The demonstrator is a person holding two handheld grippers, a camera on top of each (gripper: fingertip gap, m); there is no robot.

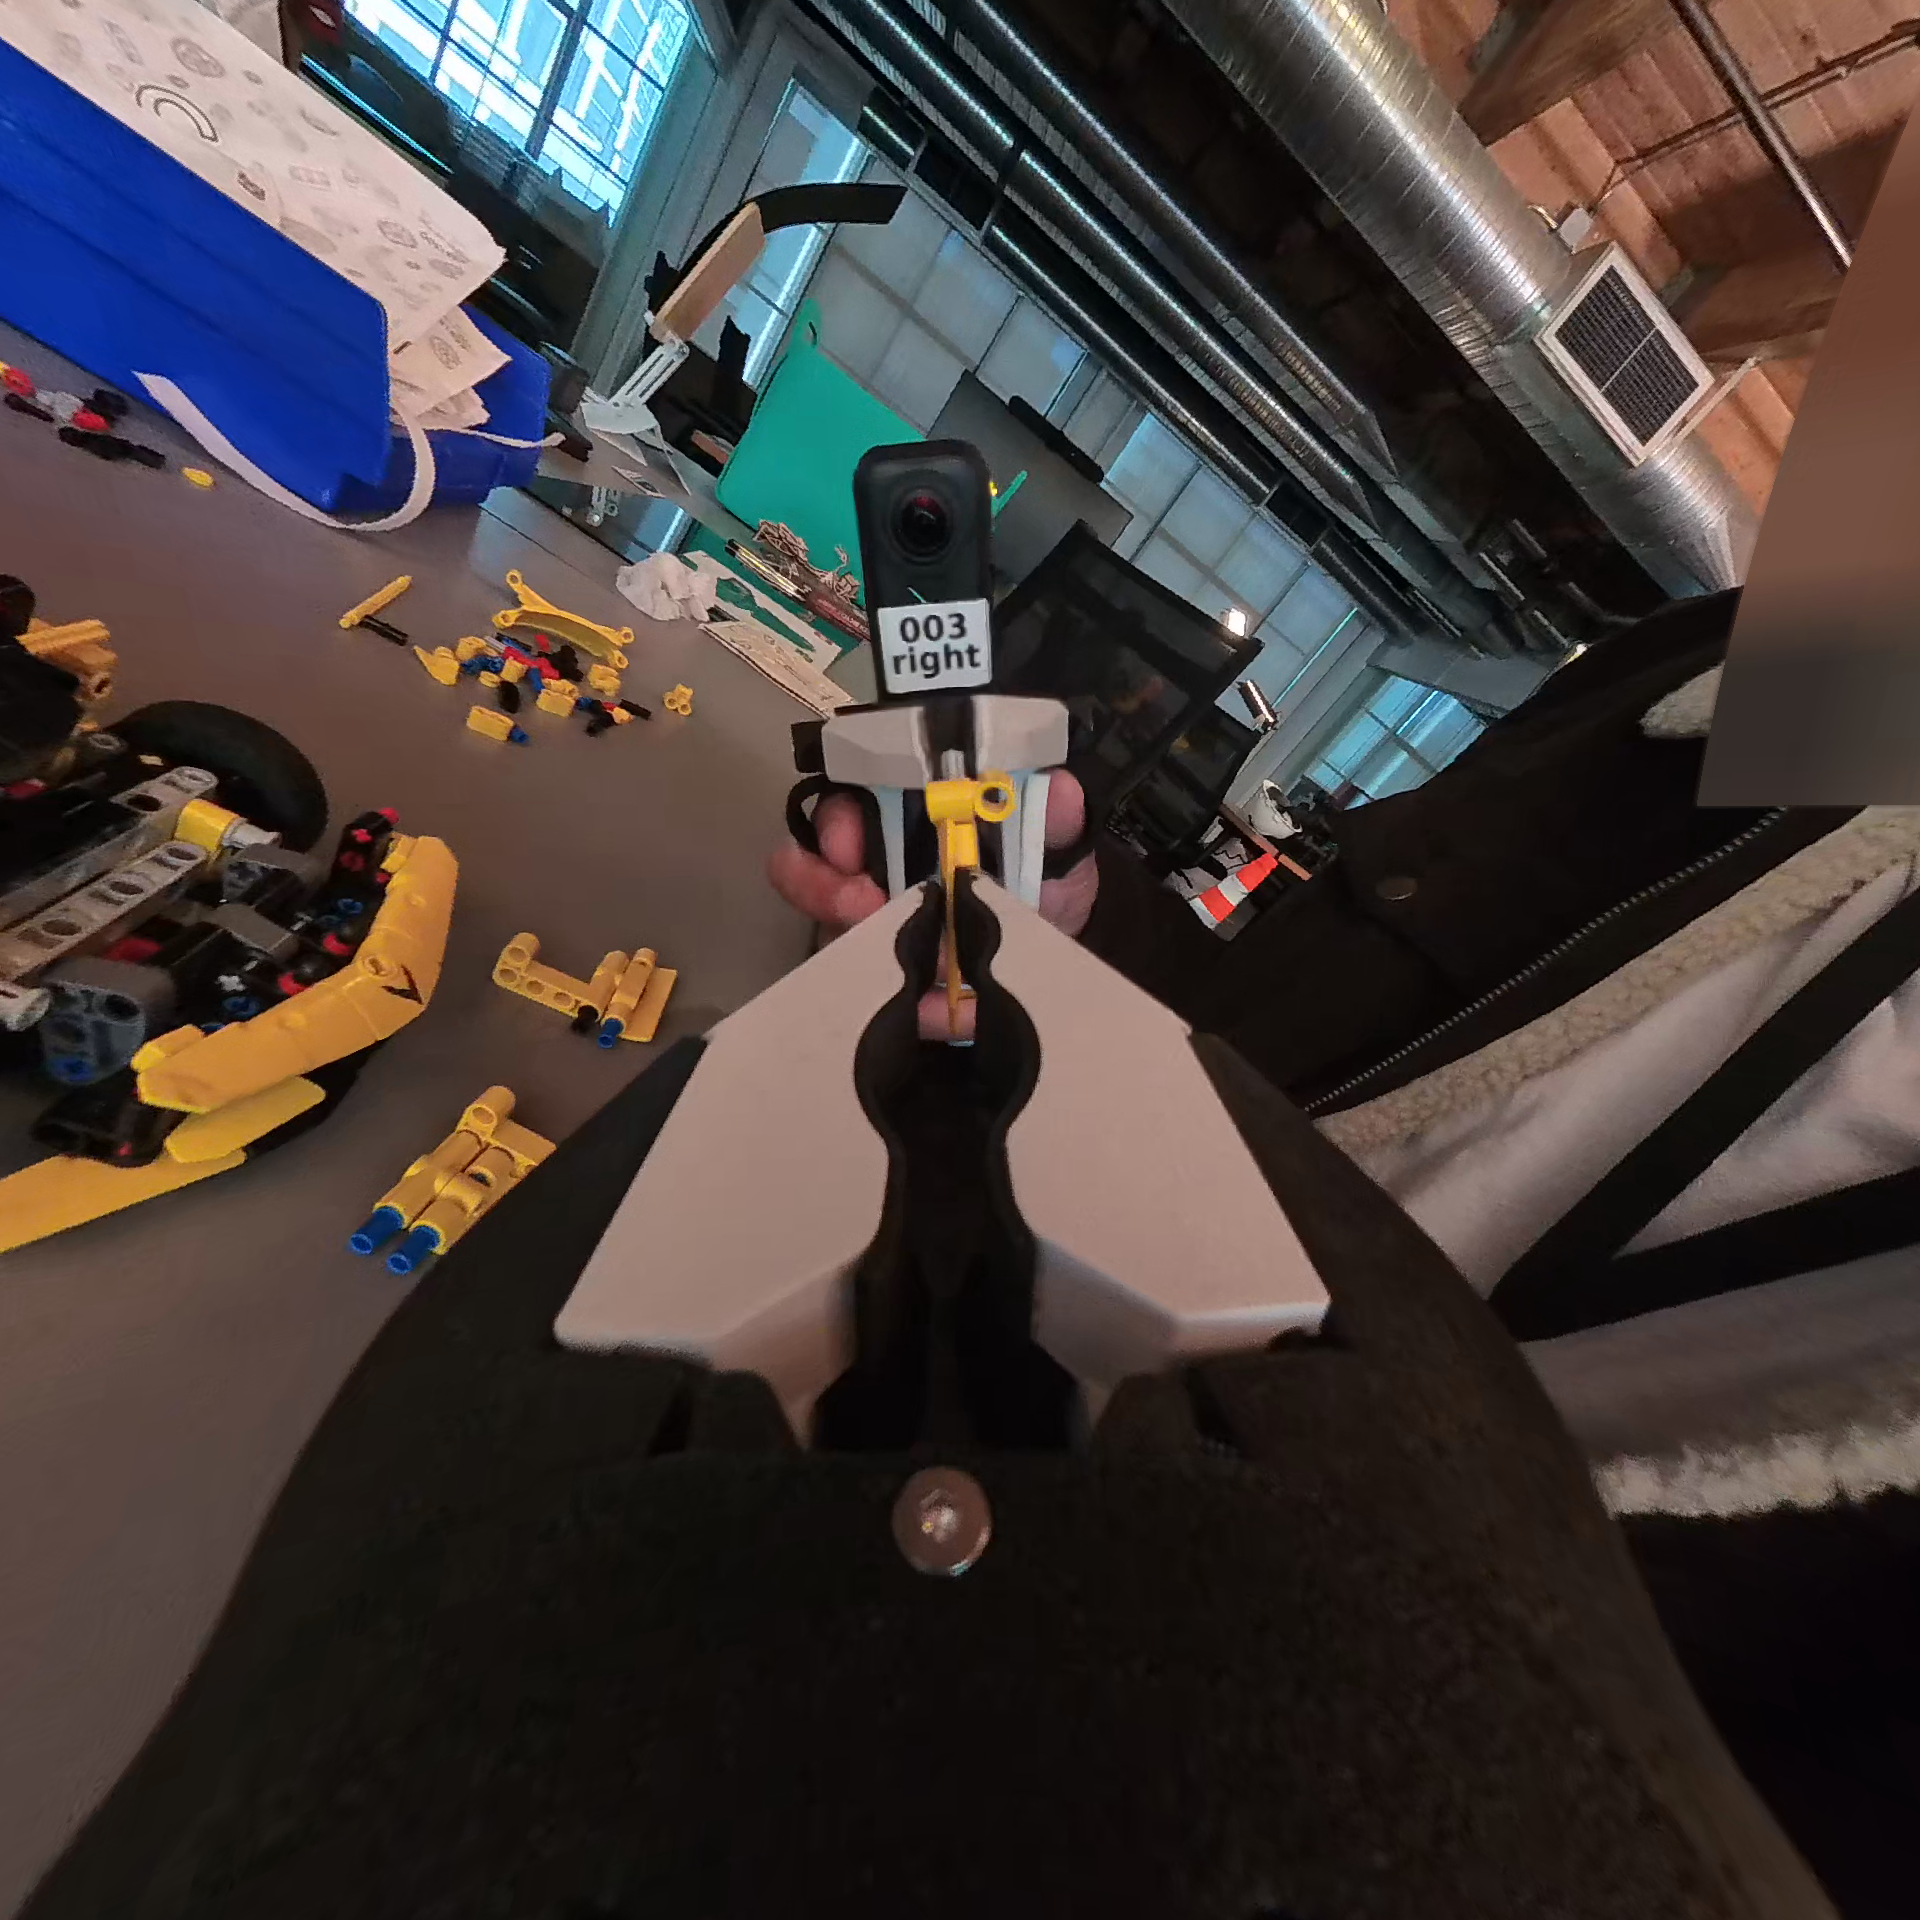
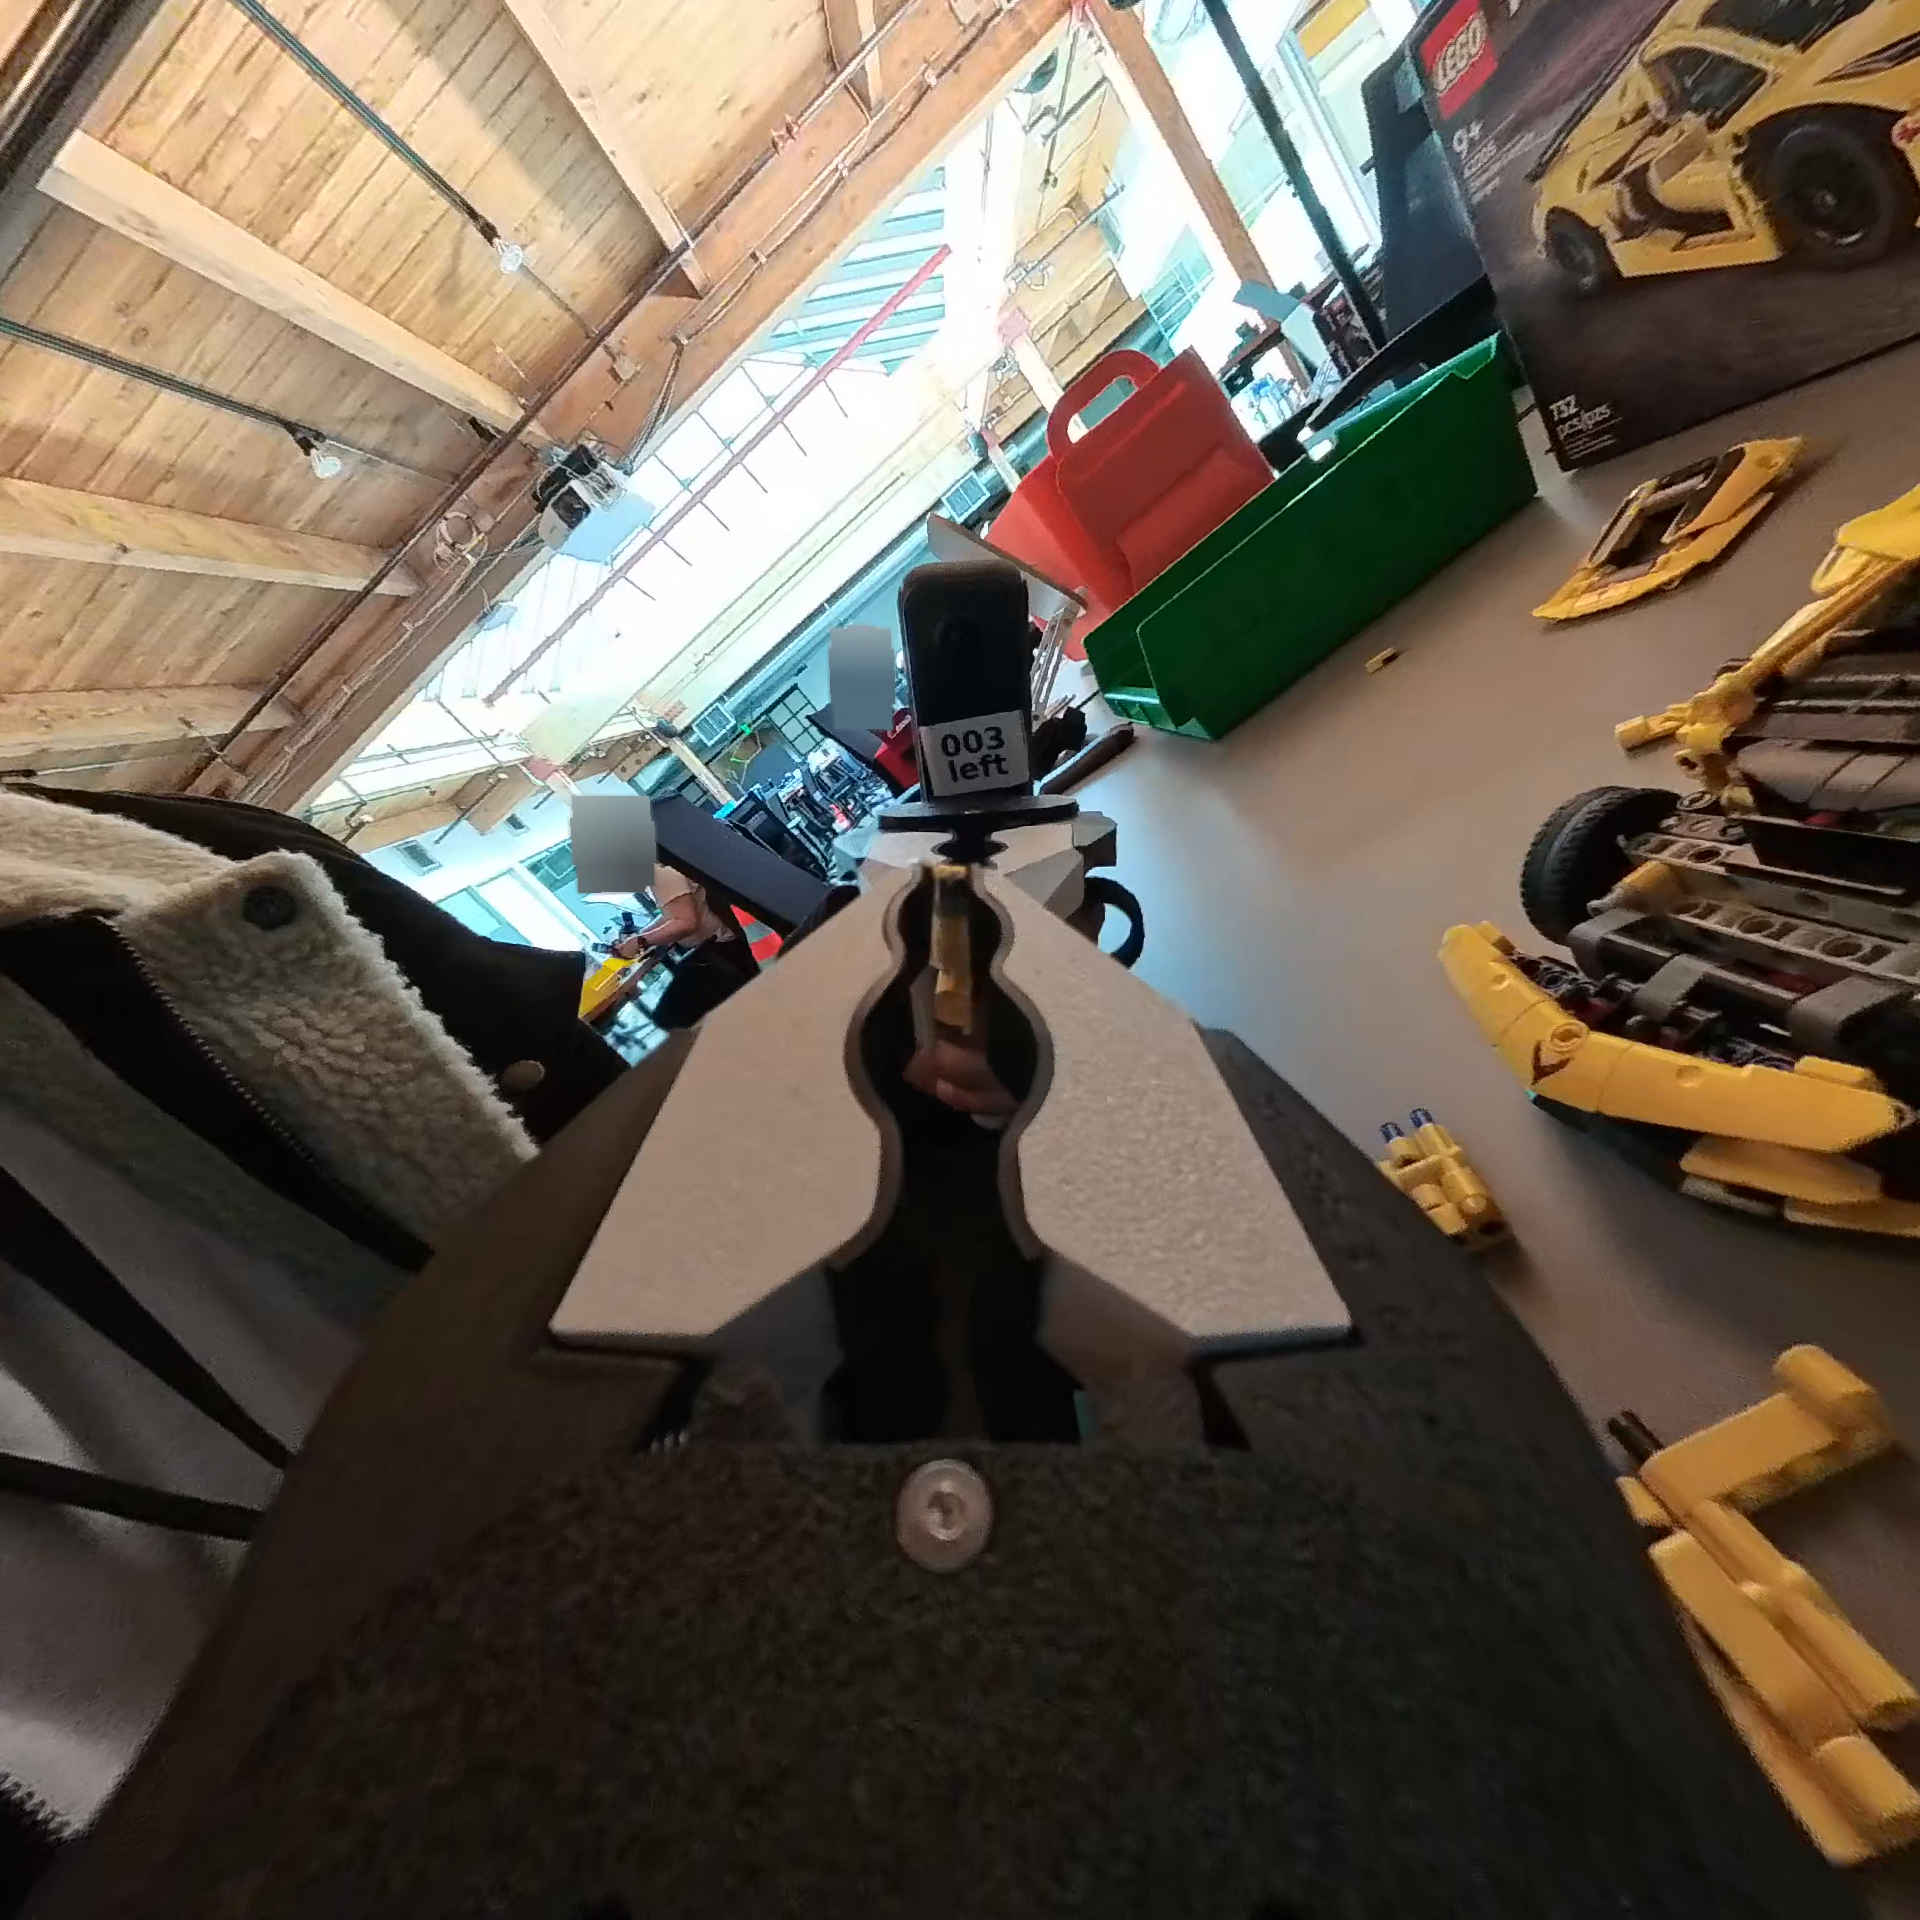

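My two grippers face each other tip to tip above a grey table (image 1: 644, 852). My left gripper (image 1: 954, 902) is shut on a thin yellow building-toy piece (image 1: 961, 831) that has a round-holed connector at its far end. The same yellow piece (image 2: 951, 961) shows between the fingers of my right gripper (image 2: 948, 881), which is shut on it from the other side. The right gripper's grey body (image 1: 883, 743) and the hand holding it show just behind the piece. The left gripper's grey body (image 2: 1081, 847) shows in the right wrist view.
A half-built yellow and black toy car (image 1: 260, 997) (image 2: 1714, 935) lies on the table. Loose bricks (image 1: 551, 665) and small yellow assemblies (image 1: 592, 982) (image 2: 1766, 1558) lie around it. A blue bin (image 1: 208, 312), a green bin (image 2: 1320, 582) and the set's box (image 2: 1683, 208) stand farther back. My left and right fingertips are right by each other.
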